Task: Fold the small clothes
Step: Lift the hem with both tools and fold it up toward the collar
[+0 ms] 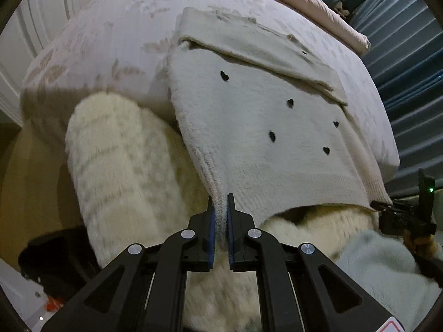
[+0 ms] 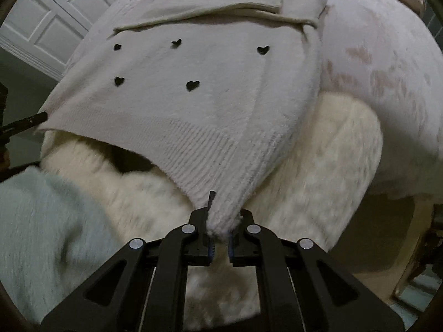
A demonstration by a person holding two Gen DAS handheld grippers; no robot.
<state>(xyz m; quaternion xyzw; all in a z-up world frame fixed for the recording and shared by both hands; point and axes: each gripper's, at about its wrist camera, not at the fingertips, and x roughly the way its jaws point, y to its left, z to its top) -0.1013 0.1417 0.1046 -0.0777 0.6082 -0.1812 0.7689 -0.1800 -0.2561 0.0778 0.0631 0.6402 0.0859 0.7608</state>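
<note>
A small white knit sweater with black hearts (image 1: 265,127) lies on the bed, sleeves folded across its upper part; it also shows in the right wrist view (image 2: 193,94). My left gripper (image 1: 221,202) is shut on the sweater's left hem corner, lifted off the bed. My right gripper (image 2: 224,215) is shut on the right hem corner, which bunches between its fingers. The right gripper shows at the right edge of the left wrist view (image 1: 387,206); the left gripper's tip shows at the left edge of the right wrist view (image 2: 27,120).
The bed (image 1: 110,27) has a white leaf-patterned cover. A fluffy cream garment (image 1: 124,166) lies under the lifted hem. A pale blue fluffy garment (image 2: 47,221) lies near me. A pink blanket (image 1: 318,0) sits at the far edge. White panelled doors (image 2: 55,13) stand behind.
</note>
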